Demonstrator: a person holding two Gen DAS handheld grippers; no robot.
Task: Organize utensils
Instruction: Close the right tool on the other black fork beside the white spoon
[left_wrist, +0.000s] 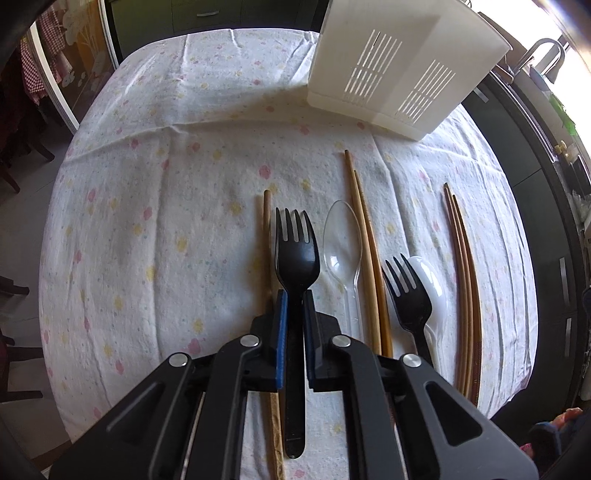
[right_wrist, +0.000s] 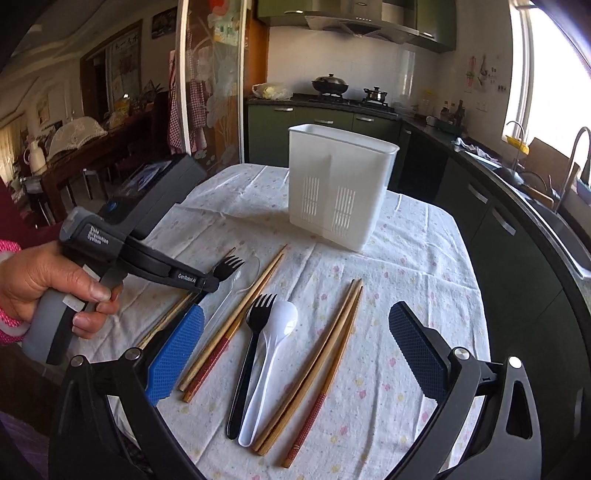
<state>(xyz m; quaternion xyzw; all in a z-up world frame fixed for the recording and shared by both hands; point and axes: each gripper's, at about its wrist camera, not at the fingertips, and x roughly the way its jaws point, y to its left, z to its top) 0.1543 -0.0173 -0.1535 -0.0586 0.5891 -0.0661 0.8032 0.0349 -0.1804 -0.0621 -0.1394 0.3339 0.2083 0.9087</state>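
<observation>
My left gripper is shut on the handle of a black plastic fork, whose tines point away toward the white slotted utensil holder. In the right wrist view a hand holds that left gripper low over the cloth with the fork in it. My right gripper is open and empty above a second black fork and a white spoon. A clear spoon and light chopsticks lie beside the held fork.
Darker chopsticks lie at the right and a single chopstick at the left on the floral tablecloth. The holder stands upright at the table's far side. A dark counter with a sink runs along the right.
</observation>
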